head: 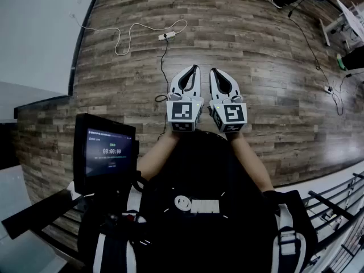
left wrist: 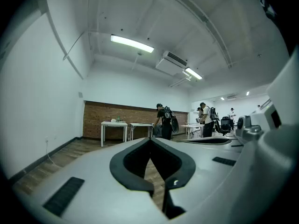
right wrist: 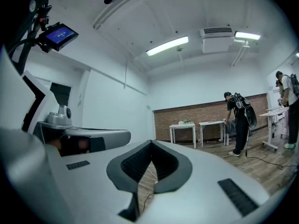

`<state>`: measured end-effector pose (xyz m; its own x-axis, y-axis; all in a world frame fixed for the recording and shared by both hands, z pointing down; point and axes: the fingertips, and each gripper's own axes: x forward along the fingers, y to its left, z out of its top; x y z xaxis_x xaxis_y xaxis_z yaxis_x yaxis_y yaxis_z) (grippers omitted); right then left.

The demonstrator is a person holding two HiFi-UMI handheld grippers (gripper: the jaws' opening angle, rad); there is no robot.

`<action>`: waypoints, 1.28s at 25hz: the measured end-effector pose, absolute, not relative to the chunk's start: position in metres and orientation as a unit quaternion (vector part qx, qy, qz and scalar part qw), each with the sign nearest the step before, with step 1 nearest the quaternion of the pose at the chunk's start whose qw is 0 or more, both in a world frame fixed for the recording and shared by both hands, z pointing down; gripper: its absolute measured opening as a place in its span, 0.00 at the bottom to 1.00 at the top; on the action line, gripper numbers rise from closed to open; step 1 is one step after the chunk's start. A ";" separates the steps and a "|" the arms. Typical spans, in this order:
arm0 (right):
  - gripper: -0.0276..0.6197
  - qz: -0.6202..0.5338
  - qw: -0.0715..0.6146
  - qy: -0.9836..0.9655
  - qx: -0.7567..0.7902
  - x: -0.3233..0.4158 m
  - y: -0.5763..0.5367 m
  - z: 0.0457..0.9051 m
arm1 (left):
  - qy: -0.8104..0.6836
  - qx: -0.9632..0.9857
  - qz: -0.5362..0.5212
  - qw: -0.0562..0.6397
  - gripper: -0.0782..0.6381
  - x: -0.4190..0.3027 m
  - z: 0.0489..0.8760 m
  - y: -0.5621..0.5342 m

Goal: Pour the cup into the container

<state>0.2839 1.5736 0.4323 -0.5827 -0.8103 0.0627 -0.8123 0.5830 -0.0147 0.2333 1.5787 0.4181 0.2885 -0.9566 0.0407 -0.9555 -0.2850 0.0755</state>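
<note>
The left gripper (head: pixel 193 70) and the right gripper (head: pixel 216 73) hang side by side near the middle of the head view, tips toward 12 o'clock above the wood-plank floor (head: pixel 267 56). Both pairs of jaws are pressed together with nothing between them. A white power strip (head: pixel 166 36) lies on the floor at 12 o'clock, and a small screen (head: pixel 108 151) sits at 8 o'clock. I cannot tell where the cup or the container is; white desks (left wrist: pixel 114 124) stand far off by a brick wall (left wrist: pixel 93 118)

Head view steeply down on wood floor (head: pixel 256 50); both gripper views level across room, sharing brick wall (left wrist: pixel 107 113)
</note>
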 end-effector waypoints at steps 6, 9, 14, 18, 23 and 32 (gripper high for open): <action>0.04 0.027 0.028 -0.891 0.452 0.278 1.572 0.431 | -0.609 0.792 -0.005 0.038 0.11 0.222 0.417 1.578; 0.04 0.040 0.042 -0.887 0.458 0.278 1.572 0.431 | -0.612 0.790 -0.007 0.035 0.11 0.220 0.416 1.578; 0.04 0.037 0.013 -0.888 0.458 0.280 1.569 0.429 | -0.614 0.788 -0.005 0.036 0.11 0.216 0.414 1.577; 0.04 0.034 -0.002 -0.888 0.459 0.284 1.571 0.419 | -0.620 0.783 -0.001 0.041 0.11 0.216 0.406 1.580; 0.04 0.029 0.005 -0.884 0.467 0.285 1.575 0.419 | -0.603 0.798 0.008 0.010 0.11 0.223 0.406 1.584; 0.04 0.040 0.011 -0.873 0.487 0.284 1.580 0.429 | -0.600 0.799 0.021 0.038 0.11 0.204 0.421 1.593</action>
<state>0.2836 1.5800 0.4292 -0.5264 -0.8483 0.0579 -0.8500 0.5234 -0.0596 0.2039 1.5932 0.4206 0.2794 -0.9569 0.0795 -0.9601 -0.2774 0.0356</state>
